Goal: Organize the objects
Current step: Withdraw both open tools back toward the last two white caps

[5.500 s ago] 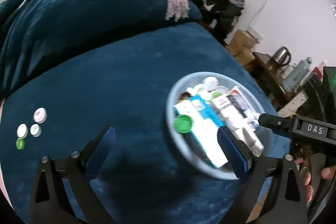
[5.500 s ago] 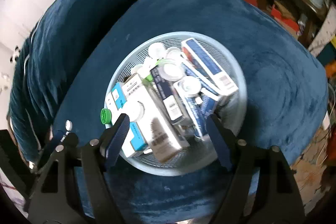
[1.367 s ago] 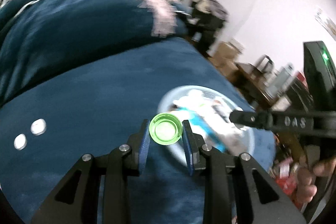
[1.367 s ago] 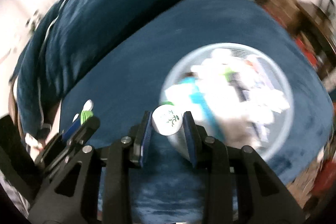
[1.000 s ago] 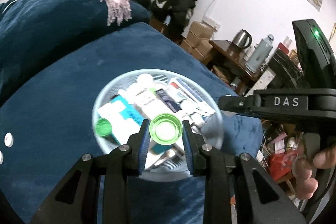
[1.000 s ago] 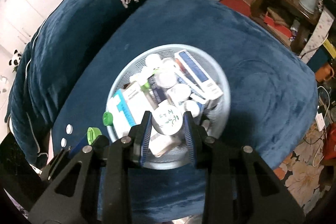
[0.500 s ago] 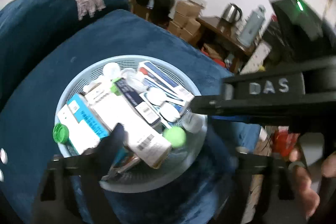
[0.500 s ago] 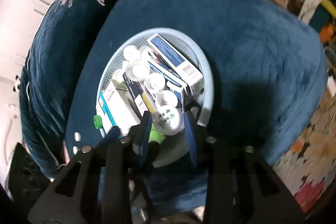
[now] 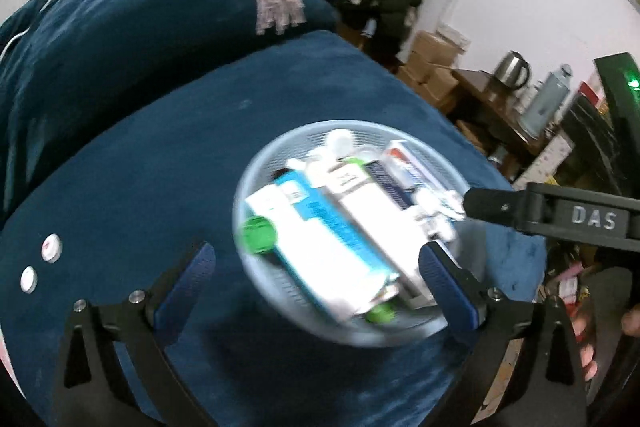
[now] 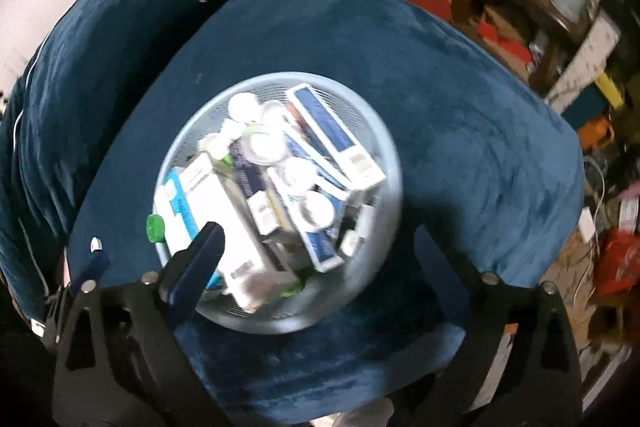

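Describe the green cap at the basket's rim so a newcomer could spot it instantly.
Find the round pale-blue mesh basket on the dark blue blanket. On its left rim, beside the white-and-teal box, sits the green cap: the only bright green round thing there.

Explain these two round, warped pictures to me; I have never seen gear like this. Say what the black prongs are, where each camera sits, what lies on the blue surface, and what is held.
No robot here: a person holds a two-fingered claw in each hand, each with a wide-angle camera looking along its fingers. One picture is from the left claw, the other from the right claw. Both are open and hold nothing. Below them a pale blue basket sits on a blue velvety cushion, piled with medicine boxes, small white jars and green caps. Two white caps lie loose on the cushion to the left. The bar marked DAS is the other claw, seen from the side.
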`<state>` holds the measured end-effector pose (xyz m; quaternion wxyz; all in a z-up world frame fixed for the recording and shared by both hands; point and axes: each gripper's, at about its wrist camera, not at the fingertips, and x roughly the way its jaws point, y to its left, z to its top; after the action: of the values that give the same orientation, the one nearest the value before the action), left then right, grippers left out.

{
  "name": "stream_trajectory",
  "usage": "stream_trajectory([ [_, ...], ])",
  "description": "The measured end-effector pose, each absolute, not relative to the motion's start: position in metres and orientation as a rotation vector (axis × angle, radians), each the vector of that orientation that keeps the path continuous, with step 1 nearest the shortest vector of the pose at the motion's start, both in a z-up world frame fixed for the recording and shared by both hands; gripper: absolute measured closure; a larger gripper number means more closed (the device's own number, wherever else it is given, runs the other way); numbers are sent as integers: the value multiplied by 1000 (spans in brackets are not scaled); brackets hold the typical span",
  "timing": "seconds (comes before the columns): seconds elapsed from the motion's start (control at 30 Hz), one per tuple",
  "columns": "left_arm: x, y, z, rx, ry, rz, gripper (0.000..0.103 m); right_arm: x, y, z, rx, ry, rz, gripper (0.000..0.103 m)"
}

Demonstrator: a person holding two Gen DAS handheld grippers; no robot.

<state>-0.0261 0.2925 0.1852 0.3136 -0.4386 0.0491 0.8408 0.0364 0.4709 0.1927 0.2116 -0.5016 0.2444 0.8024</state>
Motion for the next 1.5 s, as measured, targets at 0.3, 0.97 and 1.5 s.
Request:
stream_trajectory([
  [0.3,-58,212,173,-1235,63,2344,1,-5,408,204,-1383,480,2403,0],
  [0.97,-105,29,111,-1473,-92,2568,1,-96,248,166,-1626,185,2587,0],
  [1.5,-127,-60,60,-1651,-232,2660,1,-162,144,114,-1806,27,2697,0],
])
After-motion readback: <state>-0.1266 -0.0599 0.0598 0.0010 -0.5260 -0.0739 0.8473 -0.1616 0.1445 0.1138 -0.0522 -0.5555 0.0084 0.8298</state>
